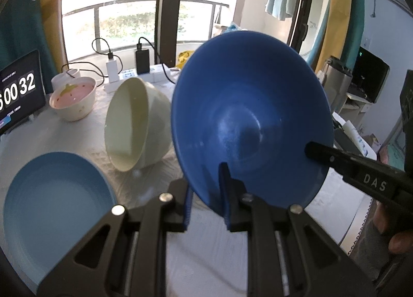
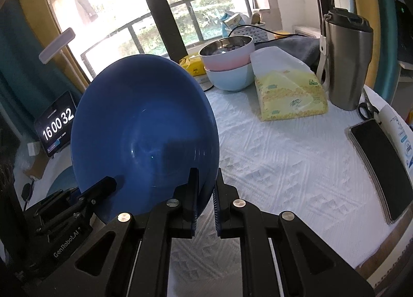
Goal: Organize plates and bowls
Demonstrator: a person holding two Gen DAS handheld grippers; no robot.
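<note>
Dark blue bowl (image 1: pixel 247 121) held tilted above white tablecloth (image 2: pixel 296 157). Left gripper (image 1: pixel 206 188) clamped on near rim; right gripper (image 2: pixel 205 188) clamped on opposite rim. 2 grips nearly closed.

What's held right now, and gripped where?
The dark blue plate, tilted up off the table. Both tongs pinch its rim: left tongs at the lower edge, right tongs at another spot.
</note>
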